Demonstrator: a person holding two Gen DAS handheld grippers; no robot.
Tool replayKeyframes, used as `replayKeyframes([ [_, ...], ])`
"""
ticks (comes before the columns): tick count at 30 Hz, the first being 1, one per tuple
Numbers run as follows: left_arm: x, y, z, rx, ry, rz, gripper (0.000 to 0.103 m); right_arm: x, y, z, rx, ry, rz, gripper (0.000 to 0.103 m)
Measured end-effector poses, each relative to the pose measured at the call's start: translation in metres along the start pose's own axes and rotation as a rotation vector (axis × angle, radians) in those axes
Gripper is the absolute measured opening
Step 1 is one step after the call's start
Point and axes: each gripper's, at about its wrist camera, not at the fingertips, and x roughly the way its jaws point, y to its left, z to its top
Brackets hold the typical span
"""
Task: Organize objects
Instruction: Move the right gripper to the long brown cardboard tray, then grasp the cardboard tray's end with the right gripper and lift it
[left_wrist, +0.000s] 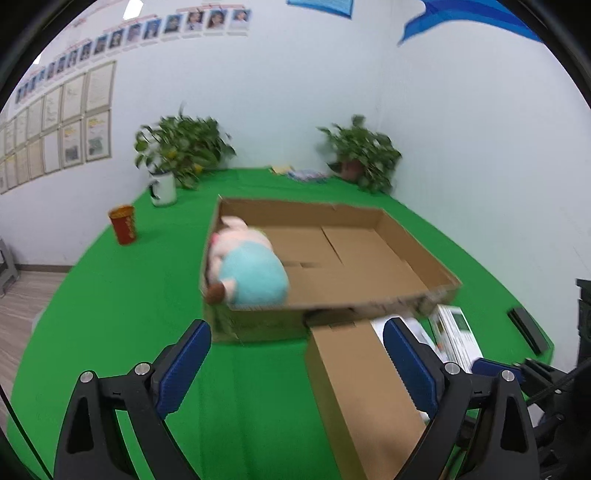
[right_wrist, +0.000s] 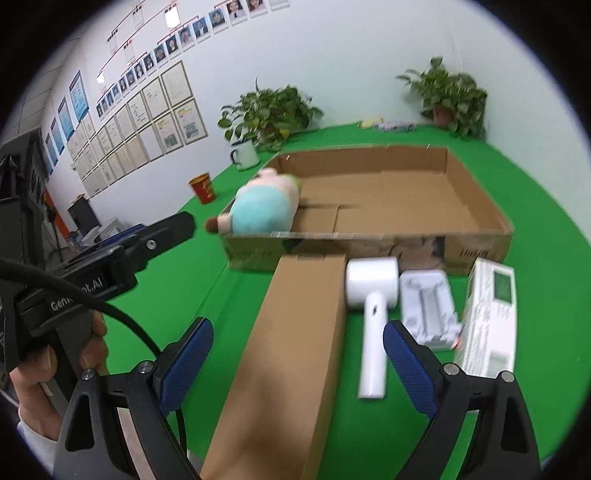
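A shallow open cardboard tray (left_wrist: 417, 240) (right_wrist: 476, 184) sits on the green table, with a pink and turquoise plush toy (left_wrist: 247, 266) (right_wrist: 264, 205) lying in its left end. In front of the tray lie a long brown cardboard box (left_wrist: 358, 384) (right_wrist: 295, 332), a white hammer-shaped device (right_wrist: 373, 306), a white moulded insert (right_wrist: 428, 306) and a white and green printed box (left_wrist: 456, 332) (right_wrist: 491, 314). My left gripper (left_wrist: 297, 354) is open, the long box's left part between its fingers, untouched. My right gripper (right_wrist: 298, 354) is open above the long box, pads apart from it.
Two potted plants (left_wrist: 184, 147) (left_wrist: 364, 151) stand at the table's far side, the left one by a white mug (left_wrist: 162, 188). A red and gold cup (left_wrist: 123, 223) stands left of the tray. A hand (right_wrist: 37, 369) holding the other gripper fills the left of the right wrist view.
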Motion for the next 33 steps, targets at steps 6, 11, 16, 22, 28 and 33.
replayKeyframes([
  [6, 0.020, 0.014, -0.041, -0.108, 0.138, -0.149, 0.095, 0.003, 0.011, -0.048, -0.025, 0.119, 0.042, 0.093],
  [11, 0.044, 0.025, -0.076, -0.201, 0.252, -0.265, 0.093, 0.005, 0.027, -0.074, -0.063, 0.181, 0.029, 0.093],
  [16, 0.058, 0.028, -0.095, -0.267, 0.311, -0.371, 0.089, 0.012, 0.048, -0.081, -0.129, 0.202, -0.023, 0.094],
  [22, 0.061, 0.030, -0.107, -0.282, 0.343, -0.404, 0.088, 0.019, 0.058, -0.087, -0.194, 0.192, -0.097, 0.092],
  [28, 0.054, 0.039, -0.112, -0.314, 0.347, -0.408, 0.088, 0.016, 0.051, -0.083, -0.136, 0.183, -0.034, 0.088],
  [33, 0.045, 0.049, -0.112, -0.357, 0.354, -0.412, 0.088, 0.016, 0.036, -0.076, 0.013, 0.205, 0.150, 0.086],
])
